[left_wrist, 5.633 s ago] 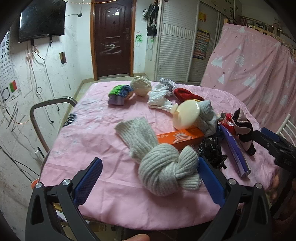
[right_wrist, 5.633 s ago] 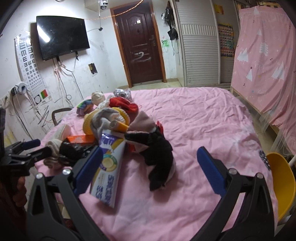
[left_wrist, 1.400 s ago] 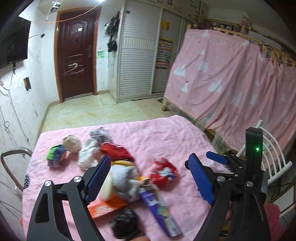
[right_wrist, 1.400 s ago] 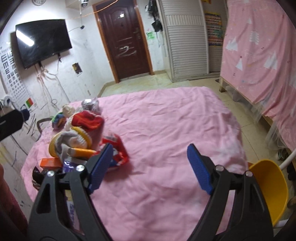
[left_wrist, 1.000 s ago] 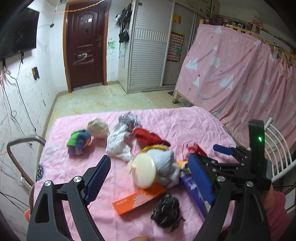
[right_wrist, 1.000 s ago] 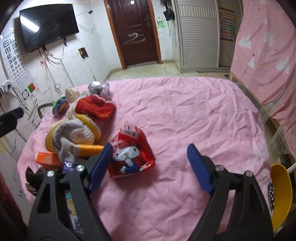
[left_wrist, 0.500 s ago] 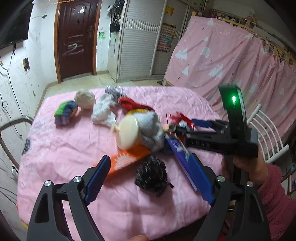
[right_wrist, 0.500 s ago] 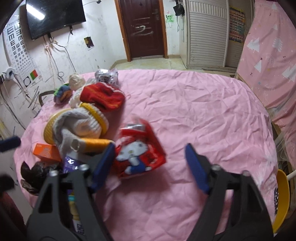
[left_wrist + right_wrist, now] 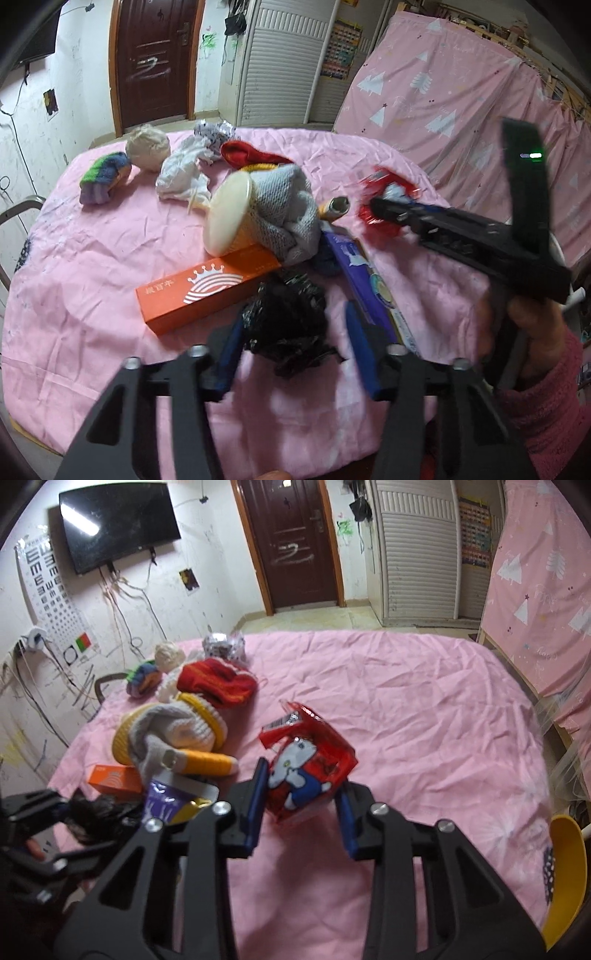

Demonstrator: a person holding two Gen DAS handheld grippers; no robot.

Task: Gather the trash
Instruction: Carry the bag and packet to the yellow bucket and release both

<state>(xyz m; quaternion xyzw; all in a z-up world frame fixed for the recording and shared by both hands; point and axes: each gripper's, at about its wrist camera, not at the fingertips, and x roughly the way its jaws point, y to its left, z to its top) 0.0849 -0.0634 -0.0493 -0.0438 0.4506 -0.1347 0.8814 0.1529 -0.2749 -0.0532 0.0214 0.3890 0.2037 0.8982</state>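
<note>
Left hand-held gripper (image 9: 293, 341) angled down, jaws closing around a black bag (image 9: 286, 325), right hand-held gripper (image 9: 301, 805) closing, pads against a red packet (image 9: 306, 764)

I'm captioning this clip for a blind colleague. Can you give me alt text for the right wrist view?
The right gripper is closing its blue fingers around a red snack wrapper printed with a cartoon cat, on a pink tablecloth. To its left lies a heap of knitted hats and boxes.
</note>
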